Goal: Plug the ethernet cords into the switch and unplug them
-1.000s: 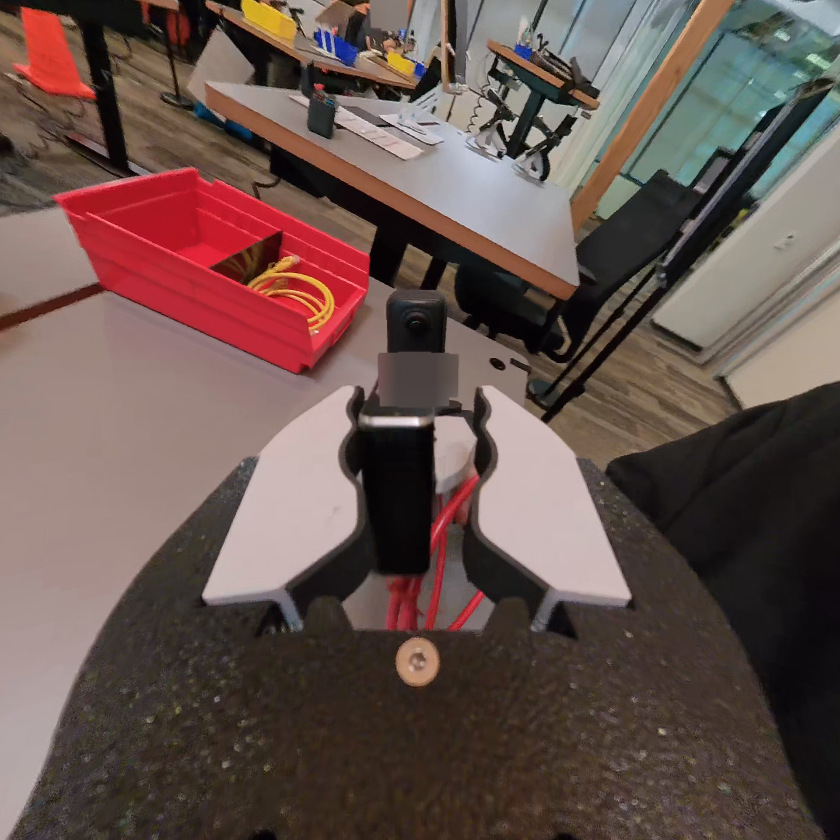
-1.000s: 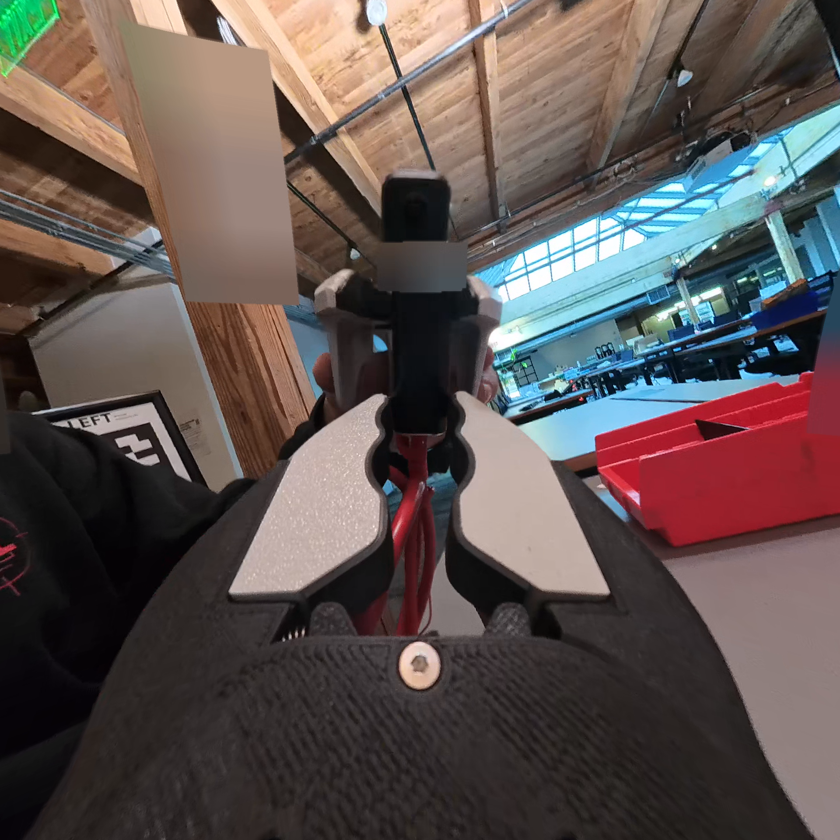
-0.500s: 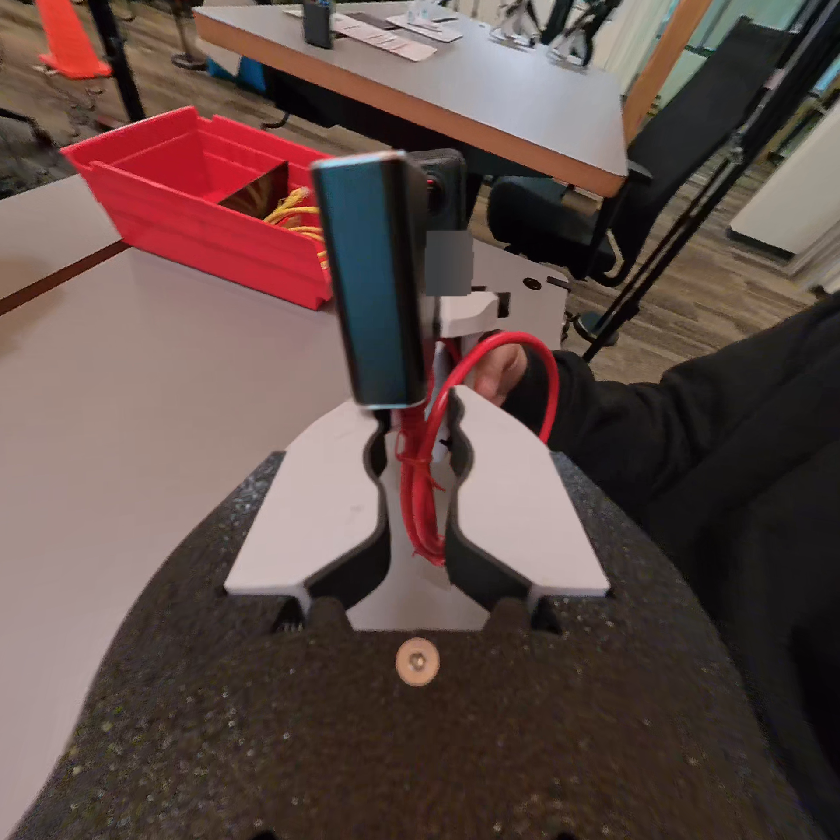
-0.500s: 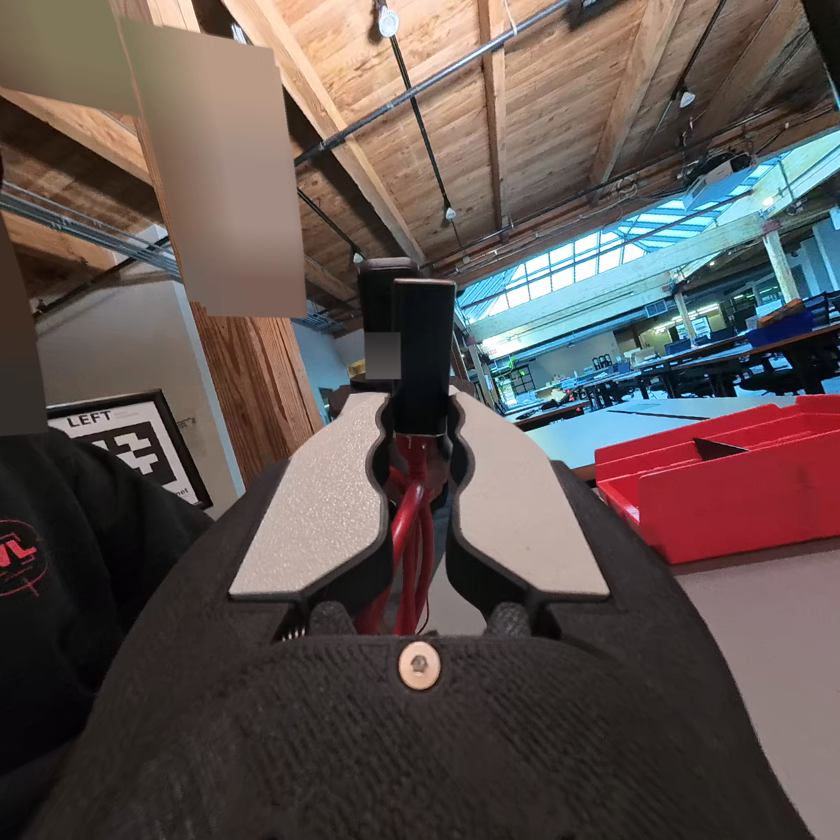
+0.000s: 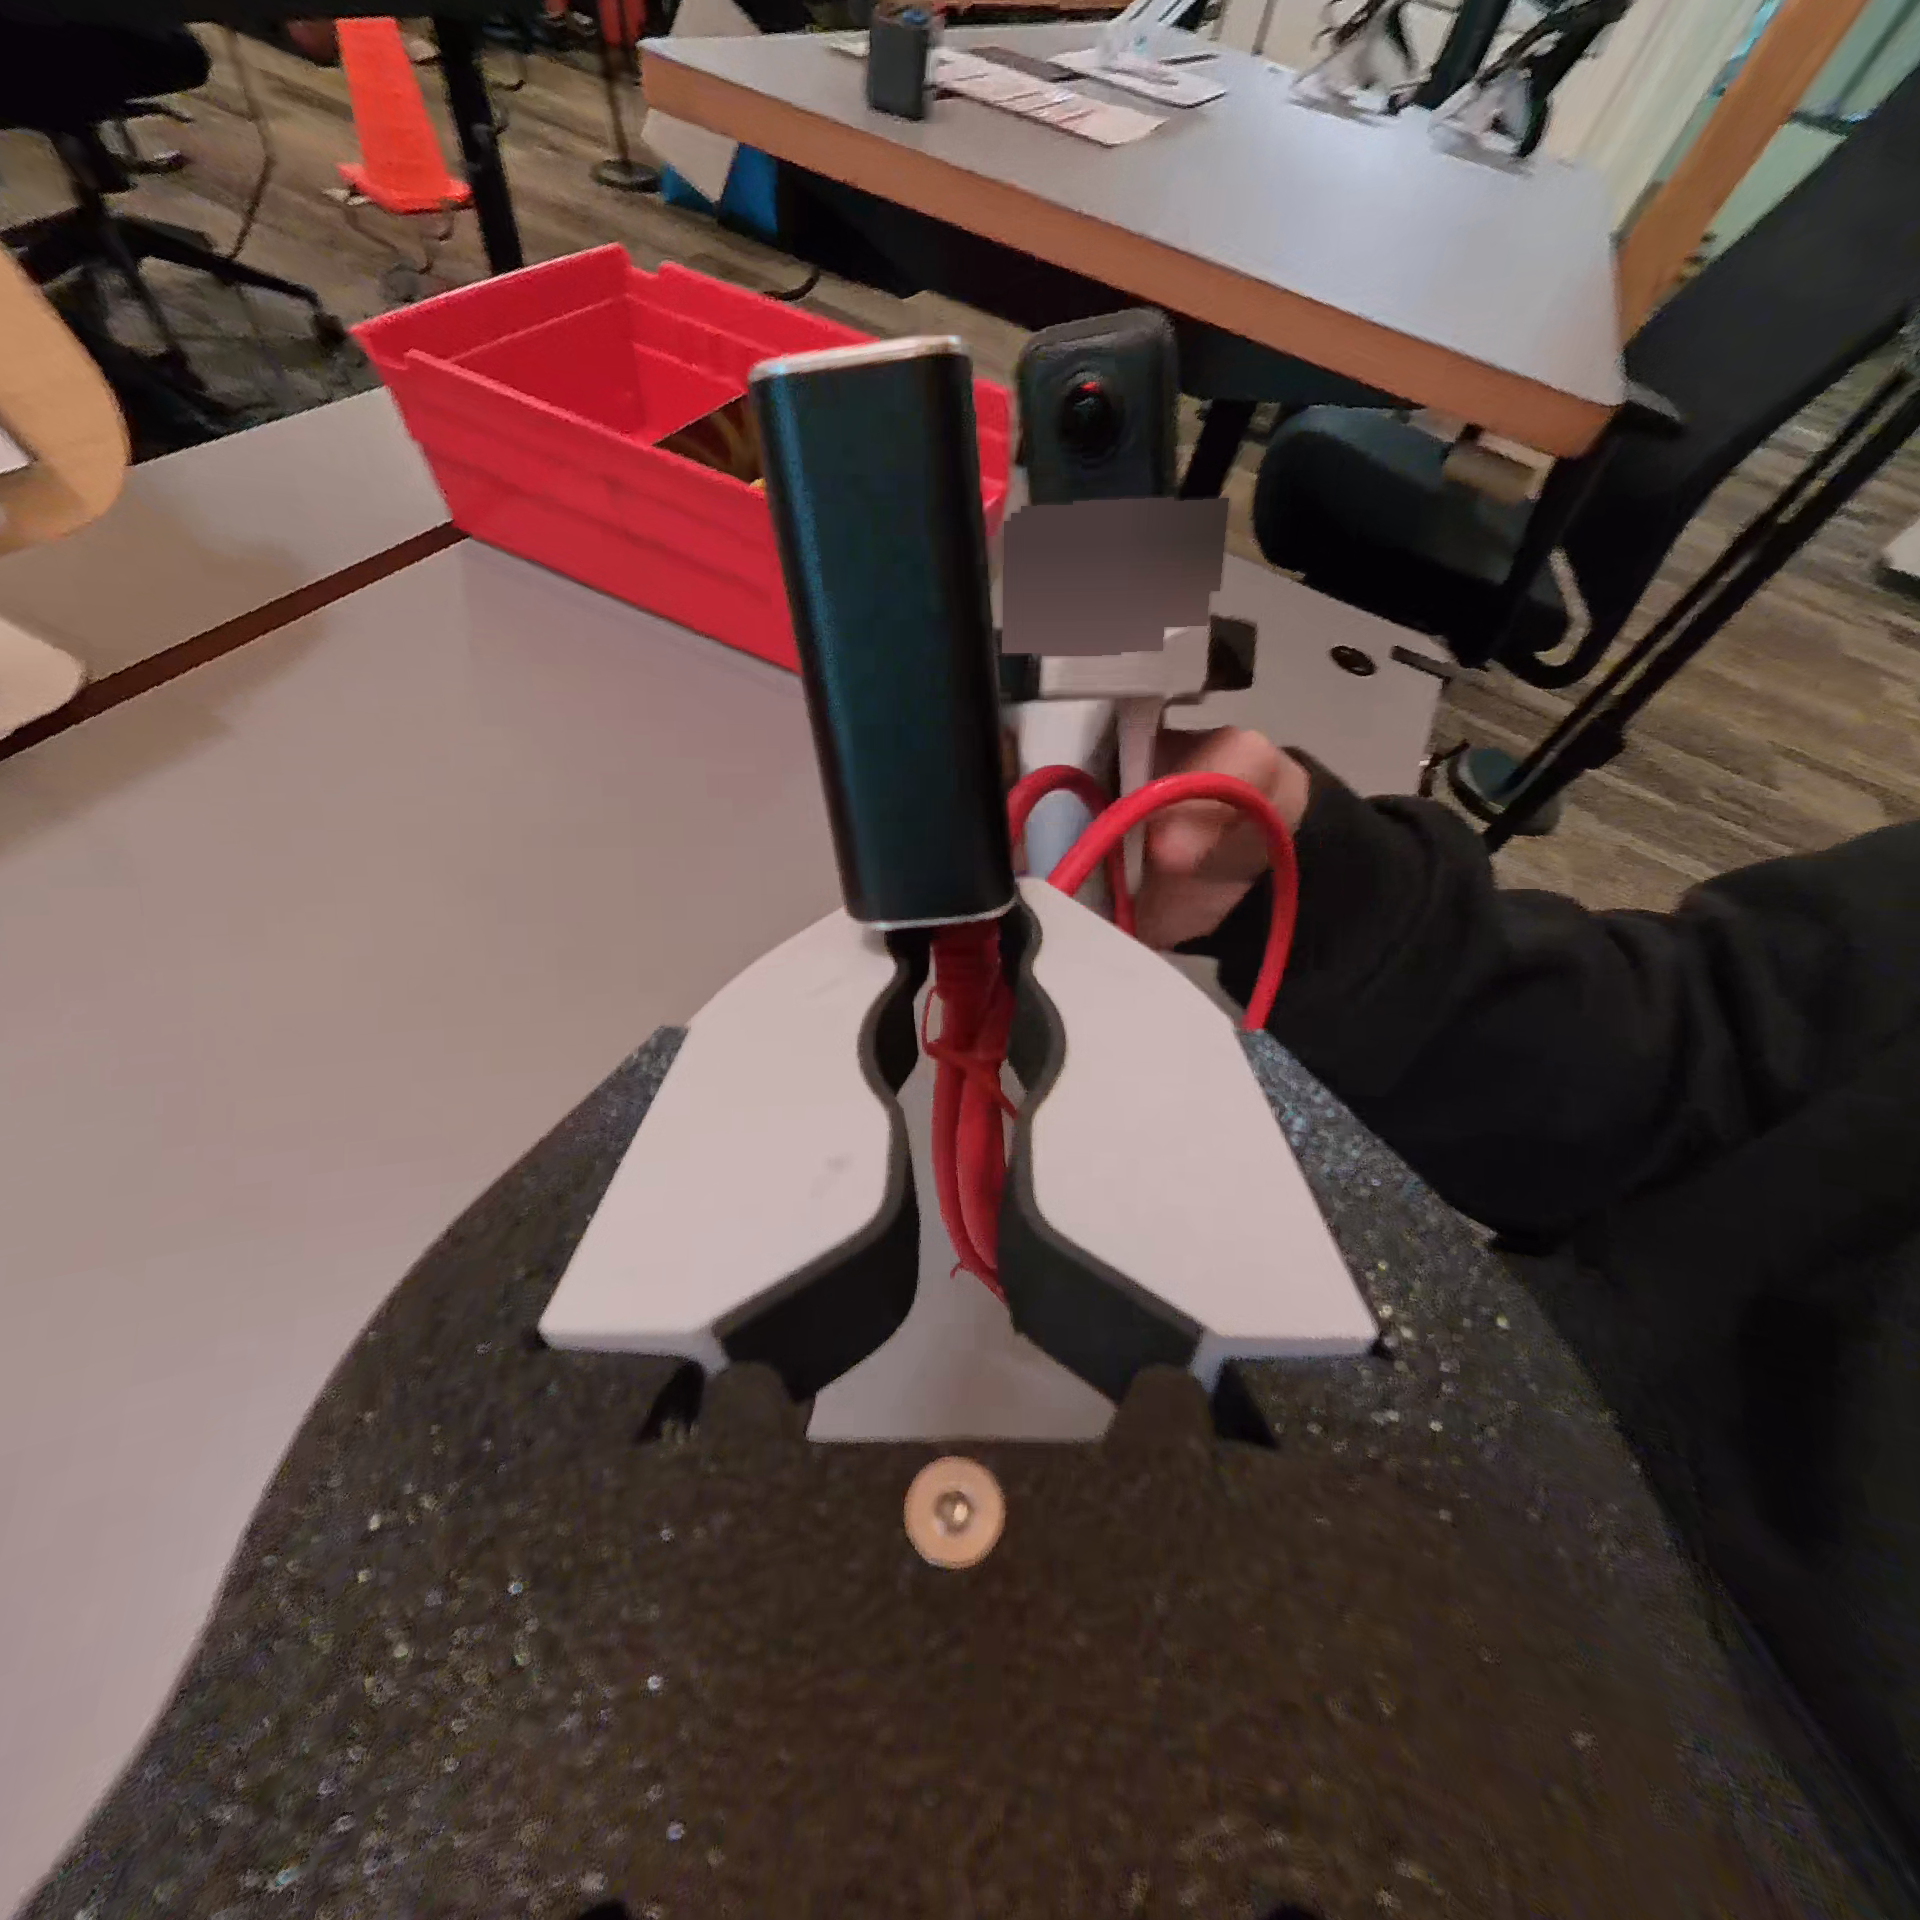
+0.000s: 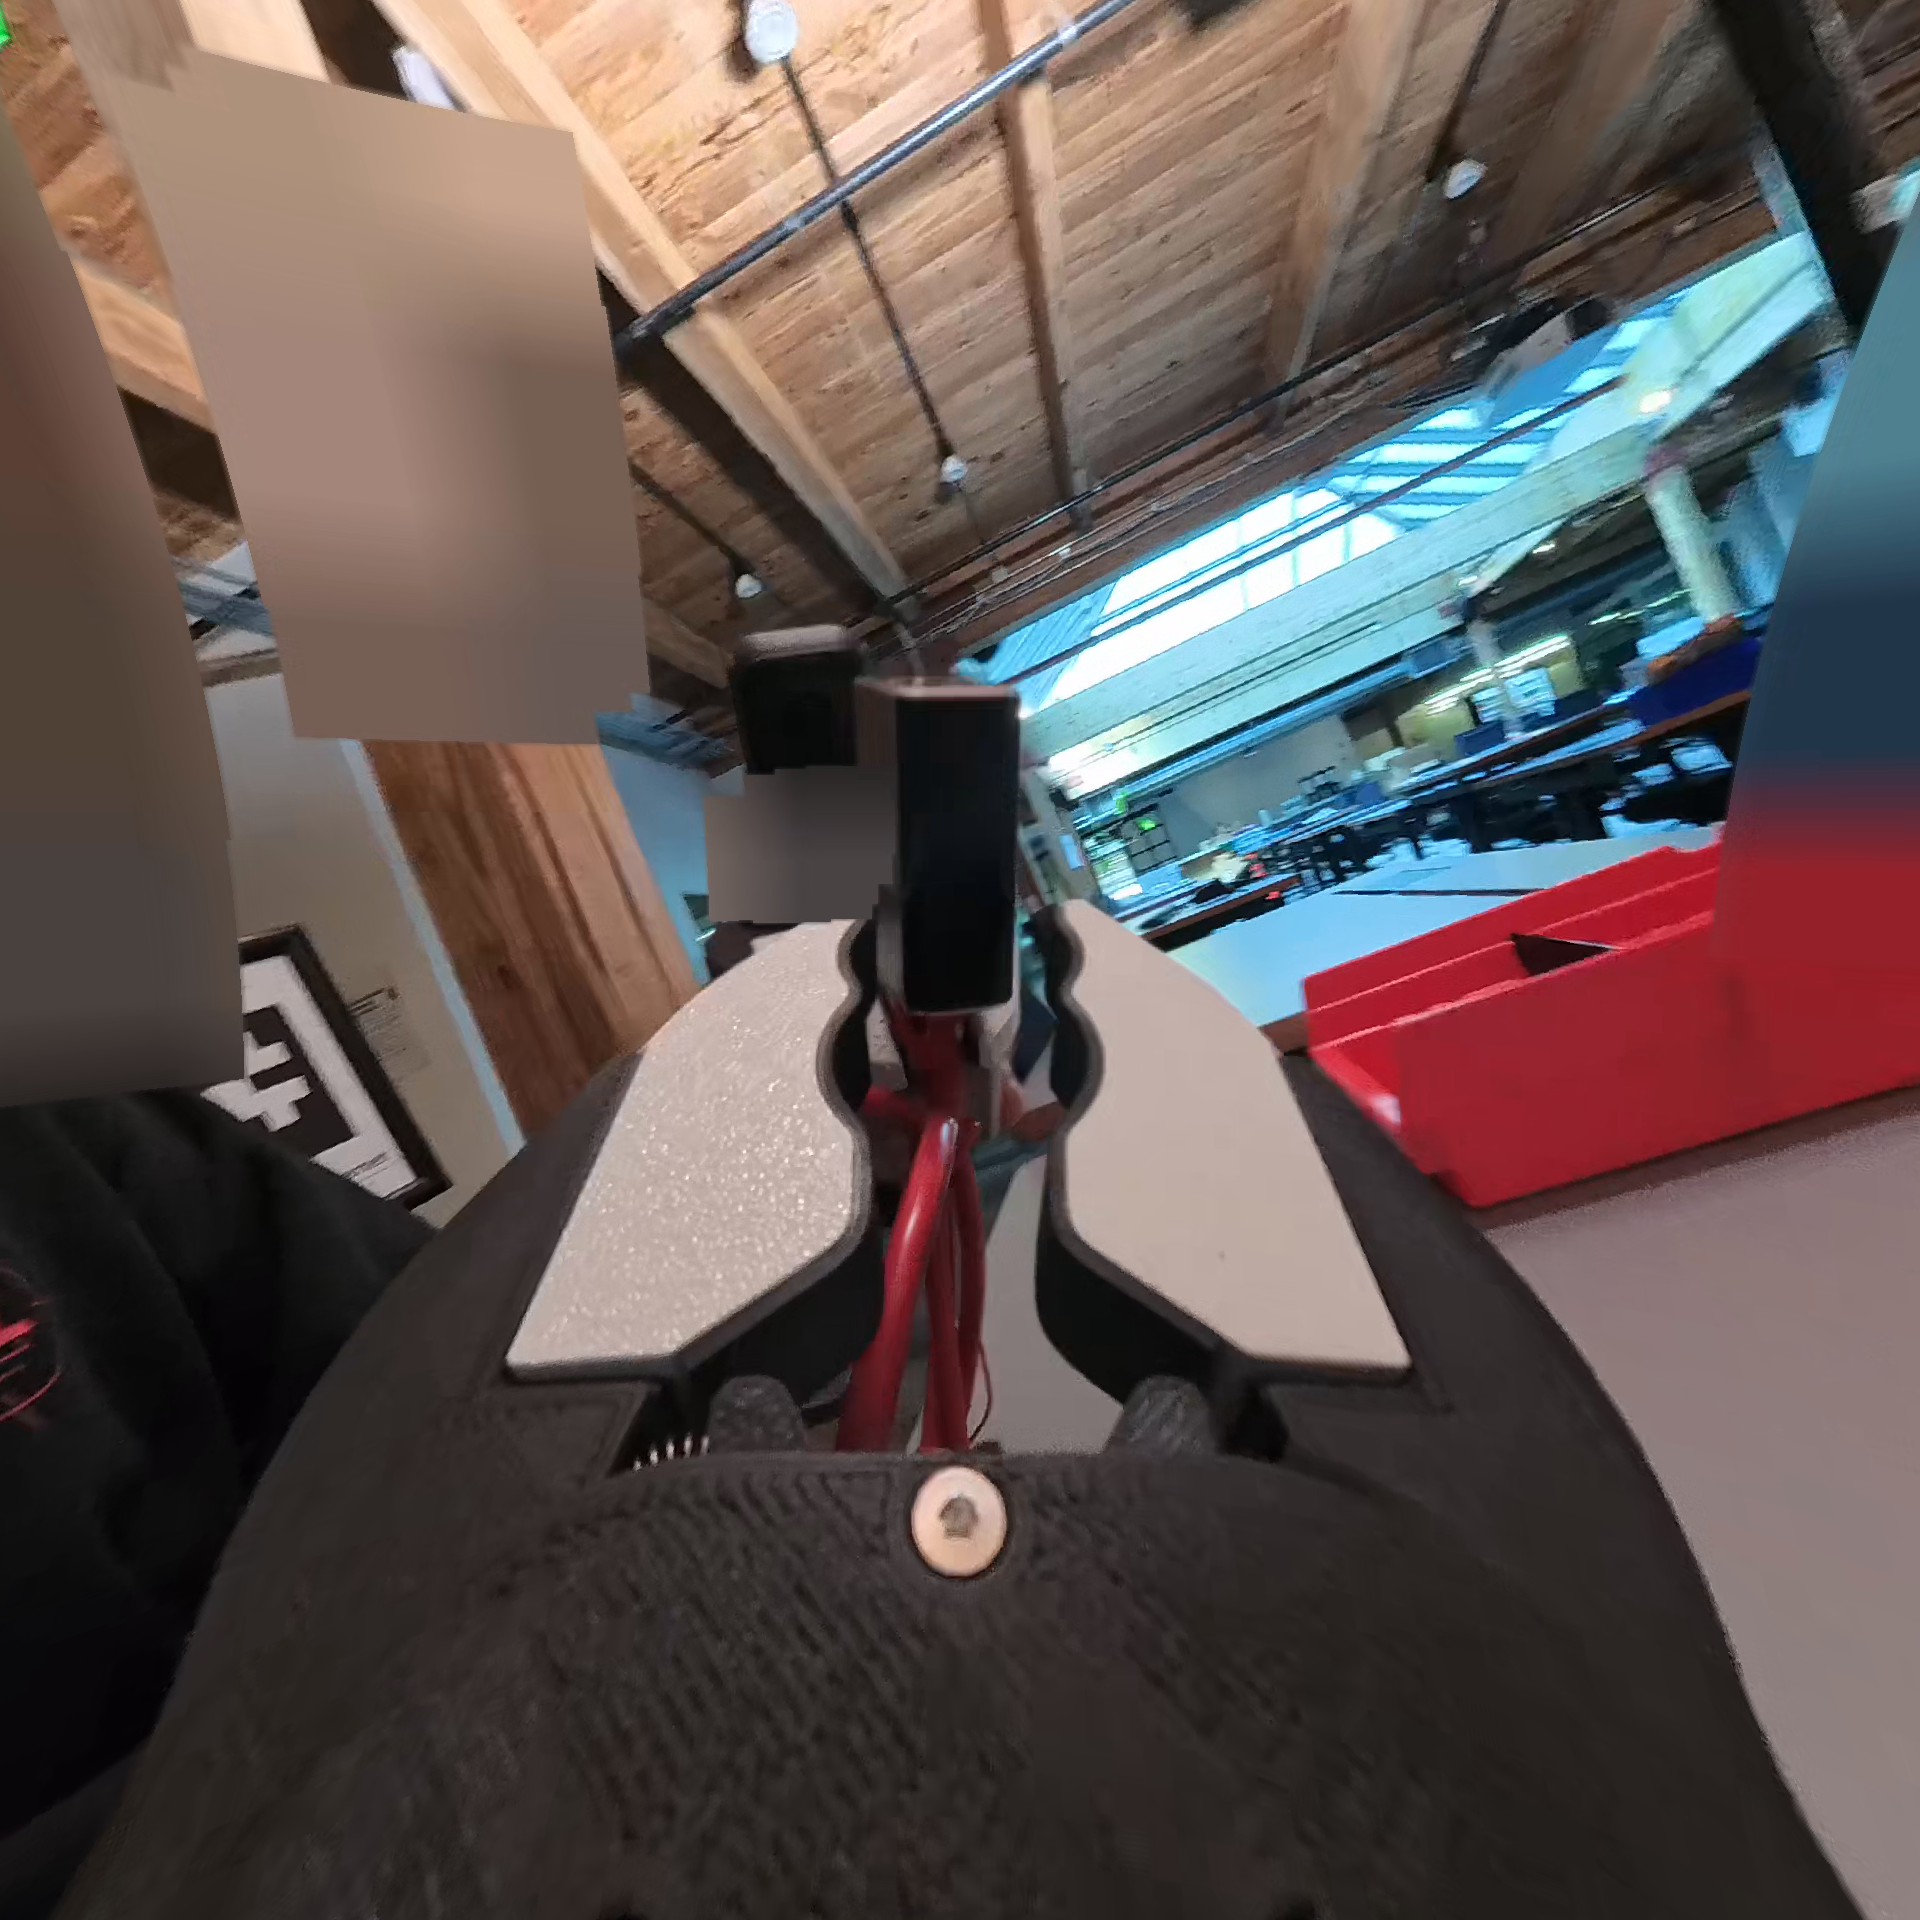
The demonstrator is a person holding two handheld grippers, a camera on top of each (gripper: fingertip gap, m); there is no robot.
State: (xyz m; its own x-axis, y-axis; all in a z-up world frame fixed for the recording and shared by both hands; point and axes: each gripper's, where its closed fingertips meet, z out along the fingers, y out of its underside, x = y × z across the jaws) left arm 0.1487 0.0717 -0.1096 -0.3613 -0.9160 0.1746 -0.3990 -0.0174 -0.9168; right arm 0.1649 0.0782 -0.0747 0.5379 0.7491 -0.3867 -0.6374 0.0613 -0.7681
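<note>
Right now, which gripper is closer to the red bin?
Right, it seems. The right gripper has the red bin close on its right; the left gripper sits farther back across the table.

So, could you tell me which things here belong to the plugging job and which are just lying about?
Job: switch, red ethernet cords, left gripper, right gripper.
Lying about: red bin, orange cone, office chair, far desk.
</note>
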